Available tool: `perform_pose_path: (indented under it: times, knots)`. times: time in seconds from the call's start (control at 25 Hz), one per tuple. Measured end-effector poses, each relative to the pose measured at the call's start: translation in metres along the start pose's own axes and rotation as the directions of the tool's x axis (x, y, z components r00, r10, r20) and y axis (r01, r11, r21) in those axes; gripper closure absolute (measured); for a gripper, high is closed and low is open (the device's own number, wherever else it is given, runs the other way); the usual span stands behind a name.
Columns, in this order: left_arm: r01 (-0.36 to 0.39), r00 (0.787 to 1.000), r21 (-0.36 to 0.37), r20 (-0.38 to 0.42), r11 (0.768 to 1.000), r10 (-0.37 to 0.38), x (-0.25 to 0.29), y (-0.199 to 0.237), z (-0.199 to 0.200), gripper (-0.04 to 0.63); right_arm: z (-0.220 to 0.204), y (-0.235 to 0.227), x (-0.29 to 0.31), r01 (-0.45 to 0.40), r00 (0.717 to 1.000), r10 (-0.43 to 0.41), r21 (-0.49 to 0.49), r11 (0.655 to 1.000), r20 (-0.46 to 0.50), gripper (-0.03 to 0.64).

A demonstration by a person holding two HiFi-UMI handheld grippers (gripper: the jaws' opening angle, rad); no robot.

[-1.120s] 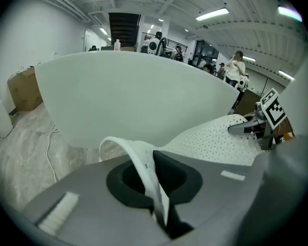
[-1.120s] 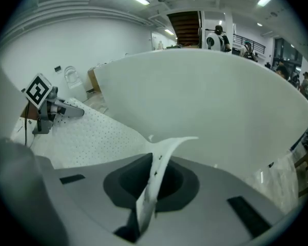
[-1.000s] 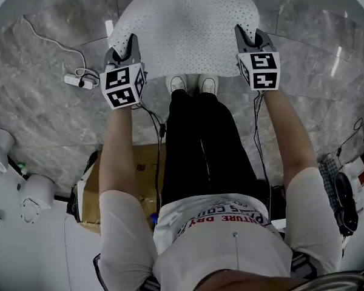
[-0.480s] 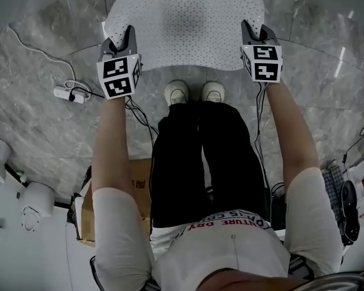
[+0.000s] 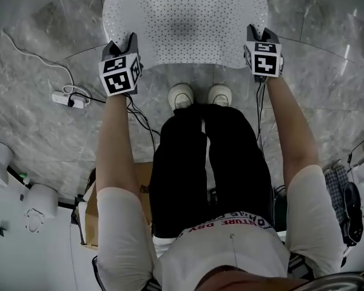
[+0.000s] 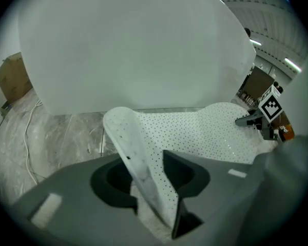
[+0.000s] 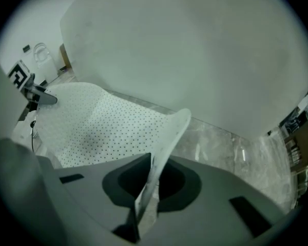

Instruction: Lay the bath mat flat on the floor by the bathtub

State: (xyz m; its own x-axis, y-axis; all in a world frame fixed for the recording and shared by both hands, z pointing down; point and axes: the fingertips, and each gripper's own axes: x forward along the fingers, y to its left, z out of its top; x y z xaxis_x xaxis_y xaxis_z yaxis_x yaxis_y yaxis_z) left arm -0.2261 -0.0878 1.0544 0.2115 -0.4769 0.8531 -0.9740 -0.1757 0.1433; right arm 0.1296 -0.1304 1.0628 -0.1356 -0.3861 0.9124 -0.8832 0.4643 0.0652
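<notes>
The smooth white bathtub [image 6: 133,45] rises beyond the grey marble floor [image 5: 42,144]. The white perforated rubber bath mat [image 5: 185,23] spreads on that floor, just ahead of the person's white shoes [image 5: 182,94]. The right gripper [image 5: 259,34] pinches its near right corner. The left gripper [image 5: 125,43] has its jaws opening around the left corner.

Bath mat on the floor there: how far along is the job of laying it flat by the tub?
Mostly done: the bath mat is spread on the floor beside the bathtub. In hand: the left gripper is opening its jaws around one near corner; the right gripper clamps the other; both corners curl up. Left: release both so they settle flat.
</notes>
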Motion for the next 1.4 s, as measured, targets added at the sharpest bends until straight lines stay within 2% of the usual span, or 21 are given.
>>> perform_pose_path:
  times: [0.04, 0.08, 0.16, 0.2, 0.24, 0.36, 0.52, 0.68, 0.72, 0.76, 0.8, 0.84, 0.88, 1.08, 1.2, 1.4]
  knots:
    - [-0.012, 1.0, -0.025, 0.007, 1.0, 0.013, 0.001, 0.003, 0.0, 0.382, -0.003, -0.004, 0.001, 0.013, 1.0, -0.013, 0.014, 1.0, -0.015, 0.595]
    - [-0.034, 0.999, -0.049, 0.024, 0.998, 0.035, -0.001, 0.007, 0.001, 0.286, -0.006, -0.007, 0.0, 0.026, 0.999, -0.025, 0.023, 0.999, -0.027, 0.584]
    - [-0.092, 0.992, -0.084, 0.075, 0.992, 0.099, -0.009, 0.016, 0.007, 0.214, -0.01, -0.012, -0.003, 0.05, 0.998, -0.049, 0.027, 0.998, -0.038, 0.425]
    - [-0.12, 0.986, -0.096, 0.102, 0.988, 0.129, -0.014, 0.021, 0.011, 0.177, -0.01, -0.014, -0.006, 0.065, 0.997, -0.064, 0.023, 0.998, -0.039, 0.377]
    - [-0.141, 0.98, -0.109, 0.126, 0.984, 0.154, -0.019, 0.024, 0.015, 0.153, -0.009, -0.017, -0.01, 0.081, 0.996, -0.081, 0.019, 0.996, -0.036, 0.369]
    - [-0.149, 0.975, -0.134, 0.148, 0.98, 0.168, -0.033, 0.019, 0.022, 0.132, -0.006, -0.021, -0.025, 0.112, 0.993, -0.111, 0.031, 0.993, -0.031, 0.354]
    - [-0.115, 0.987, -0.133, 0.097, 0.984, 0.129, -0.056, -0.001, 0.022, 0.133, 0.001, -0.01, -0.051, 0.069, 0.998, -0.068, 0.067, 0.995, -0.015, 0.354]
    - [-0.006, 0.994, -0.161, 0.11, 0.987, 0.024, -0.09, -0.031, 0.04, 0.14, 0.027, 0.005, -0.095, 0.012, 0.999, -0.017, 0.083, 0.996, 0.05, 0.371]
    - [0.014, 0.993, -0.157, 0.116, 0.987, 0.004, -0.1, -0.04, 0.047, 0.149, 0.036, 0.007, -0.108, 0.01, 0.997, -0.017, 0.094, 0.996, 0.071, 0.428]
    - [0.02, 0.993, -0.143, 0.118, 0.99, -0.003, -0.11, -0.047, 0.052, 0.187, 0.044, 0.008, -0.121, 0.012, 0.996, -0.022, 0.104, 0.994, 0.09, 0.483]
    - [0.014, 0.993, -0.123, 0.118, 0.992, 0.001, -0.12, -0.053, 0.058, 0.277, 0.051, 0.009, -0.133, 0.013, 0.994, -0.025, 0.112, 0.994, 0.106, 0.513]
    - [0.006, 0.993, -0.105, 0.119, 0.994, 0.007, -0.13, -0.058, 0.064, 0.379, 0.058, 0.011, -0.145, 0.01, 0.993, -0.024, 0.118, 0.993, 0.117, 0.534]
    - [0.005, 0.992, -0.094, 0.123, 0.996, 0.007, -0.139, -0.064, 0.071, 0.424, 0.064, 0.013, -0.156, 0.002, 0.992, -0.018, 0.123, 0.992, 0.126, 0.538]
    - [0.055, 0.986, -0.094, 0.162, 0.994, -0.039, -0.19, -0.09, 0.107, 0.574, 0.098, 0.028, -0.214, -0.083, 0.985, 0.051, 0.194, 0.977, 0.166, 0.605]
    - [0.101, 0.975, -0.041, 0.202, 0.994, -0.091, -0.224, -0.113, 0.136, 0.583, 0.124, 0.035, -0.257, -0.143, 0.971, 0.094, 0.223, 0.964, 0.22, 0.607]
    - [0.137, 0.951, 0.042, 0.273, 0.99, -0.143, -0.295, -0.139, 0.196, 0.583, 0.166, 0.052, -0.335, -0.228, 0.943, 0.173, 0.173, 0.958, 0.284, 0.607]
